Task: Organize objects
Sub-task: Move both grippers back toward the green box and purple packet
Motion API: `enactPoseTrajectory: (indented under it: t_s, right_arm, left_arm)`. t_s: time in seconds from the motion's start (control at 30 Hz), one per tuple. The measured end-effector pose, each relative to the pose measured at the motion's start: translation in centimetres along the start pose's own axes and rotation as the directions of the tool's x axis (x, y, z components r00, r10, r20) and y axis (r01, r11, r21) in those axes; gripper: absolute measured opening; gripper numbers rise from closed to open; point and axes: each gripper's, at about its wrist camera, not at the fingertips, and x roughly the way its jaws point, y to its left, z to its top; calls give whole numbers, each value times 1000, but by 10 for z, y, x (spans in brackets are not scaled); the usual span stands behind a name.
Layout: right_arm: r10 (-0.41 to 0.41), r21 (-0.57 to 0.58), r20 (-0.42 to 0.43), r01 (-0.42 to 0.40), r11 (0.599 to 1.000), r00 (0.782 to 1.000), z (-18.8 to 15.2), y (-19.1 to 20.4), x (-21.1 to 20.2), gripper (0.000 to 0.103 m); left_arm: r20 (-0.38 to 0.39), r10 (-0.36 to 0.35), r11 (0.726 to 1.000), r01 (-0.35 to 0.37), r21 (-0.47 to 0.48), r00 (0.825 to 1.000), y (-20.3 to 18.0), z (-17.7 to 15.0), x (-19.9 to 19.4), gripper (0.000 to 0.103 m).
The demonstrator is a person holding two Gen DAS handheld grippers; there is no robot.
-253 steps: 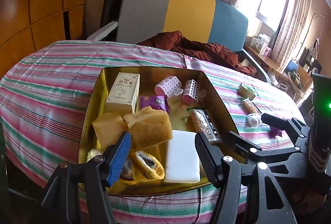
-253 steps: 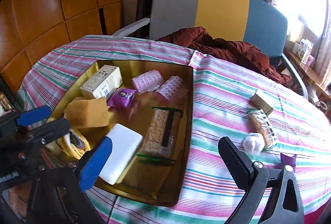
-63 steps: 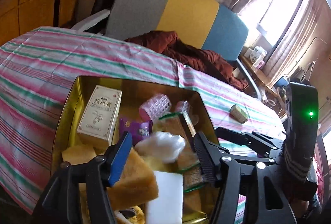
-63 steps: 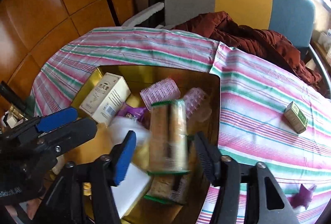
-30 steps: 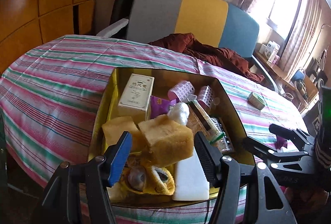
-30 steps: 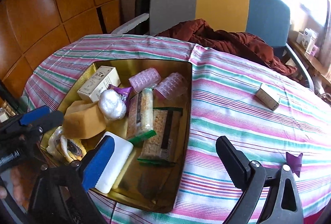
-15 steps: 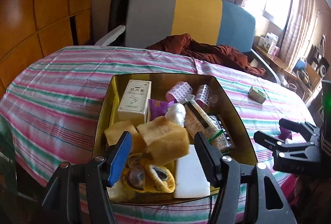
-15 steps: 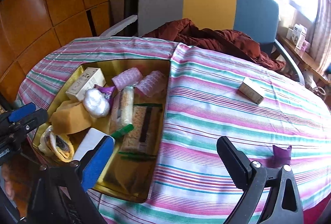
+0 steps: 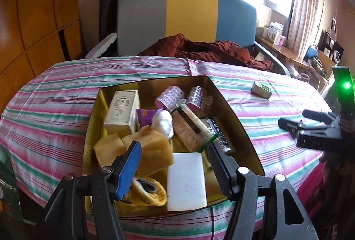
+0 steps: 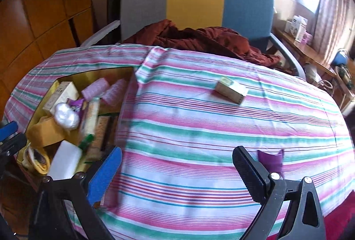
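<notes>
Two grippers in view, both spread wide with nothing between the fingers. Left gripper (image 9: 174,165) hangs over the near end of the gold tray (image 9: 233,107), blue pad on one finger, black ribbed pad on the other. Right gripper (image 10: 175,170) sits over bare striped tablecloth (image 10: 199,120), to the right of the tray. Tray is packed: cream carton (image 9: 122,110) at the far left, two pink hair rollers (image 9: 169,97) behind centre, purple sachet (image 9: 144,115) beside the carton, white wrapped ball (image 9: 163,121) resting on top mid-tray, two clear-wrapped cracker packs (image 9: 188,126) on the right side, tan sponges (image 9: 146,152) at near left, white block (image 9: 186,178) at near centre, yellow knitted piece (image 9: 150,193) at the near edge, partly under the left gripper's blue finger. Still outside the tray: small green-and-cream box (image 10: 230,90) on the cloth well right of it, and a small purple packet (image 10: 269,160) just beside the right gripper's black finger; can't tell if they touch. Chair (image 10: 195,0) with a dark red garment (image 10: 199,40) behind the table.
</notes>
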Motion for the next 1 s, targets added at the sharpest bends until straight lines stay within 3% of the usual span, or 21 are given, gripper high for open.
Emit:
enactPoseTrajectory:
  t_s: [0.27, 0.53, 0.73, 1.0]
  right_arm:
    - [-109, 34, 19, 109, 994, 994, 12, -53, -3, 100]
    - [-259, 148, 1, 256, 955, 966, 13, -139, 10, 100]
    - [-220, 416, -62, 225, 881, 974, -6, -197, 17, 100]
    - [-190, 527, -99, 213, 822, 977, -18, -218, 21, 101]
  left_arm:
    - [-8, -18, 998, 18, 52, 1000, -22, 4, 3, 63]
    - [-29, -30, 994, 32, 107, 999, -47, 9, 12, 63]
    - [-63, -57, 988, 65, 137, 996, -68, 13, 24, 63]
    - [-101, -116, 979, 131, 154, 988, -93, 18, 40, 63]
